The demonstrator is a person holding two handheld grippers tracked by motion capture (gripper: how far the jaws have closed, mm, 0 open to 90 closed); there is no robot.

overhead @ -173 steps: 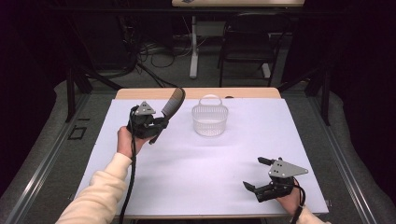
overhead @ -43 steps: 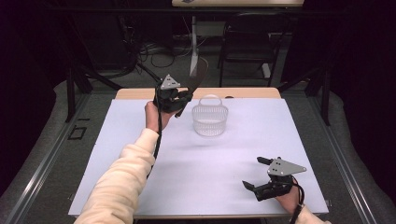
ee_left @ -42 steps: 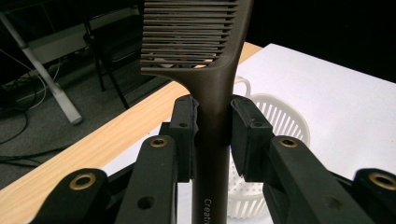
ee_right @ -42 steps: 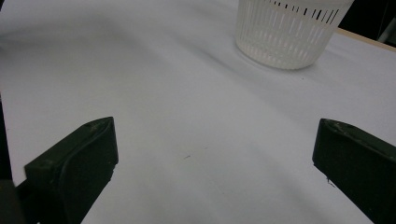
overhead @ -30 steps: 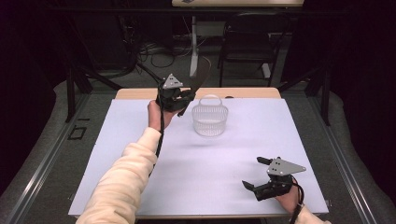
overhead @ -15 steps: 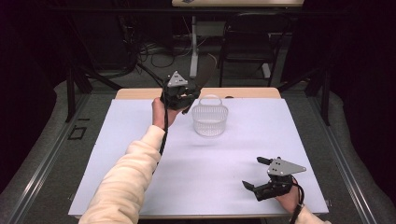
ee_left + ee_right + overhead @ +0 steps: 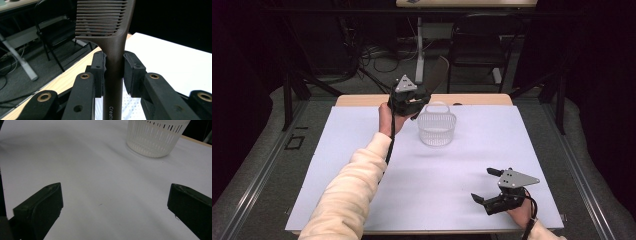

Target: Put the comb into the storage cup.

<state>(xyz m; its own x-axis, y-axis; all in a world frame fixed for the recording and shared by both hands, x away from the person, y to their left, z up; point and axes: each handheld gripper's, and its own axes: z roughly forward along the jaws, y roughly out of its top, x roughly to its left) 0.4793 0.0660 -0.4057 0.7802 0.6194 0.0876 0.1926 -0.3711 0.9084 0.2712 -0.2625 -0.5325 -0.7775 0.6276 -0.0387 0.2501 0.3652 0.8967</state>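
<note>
1. While the white basket stands far on the desk, its contents cannot be told.
2. Left gripper beside it clamps the comb upright.
3. Right gripper rests near-right, jaws released.

A lab or recording studio is suggested. The worktop is covered by a plain white sheet and ringed by grey padding and black metal stands. Beyond it, loose cables are strewn over grey carpet beside a folding chair, against dark surroundings.
</note>
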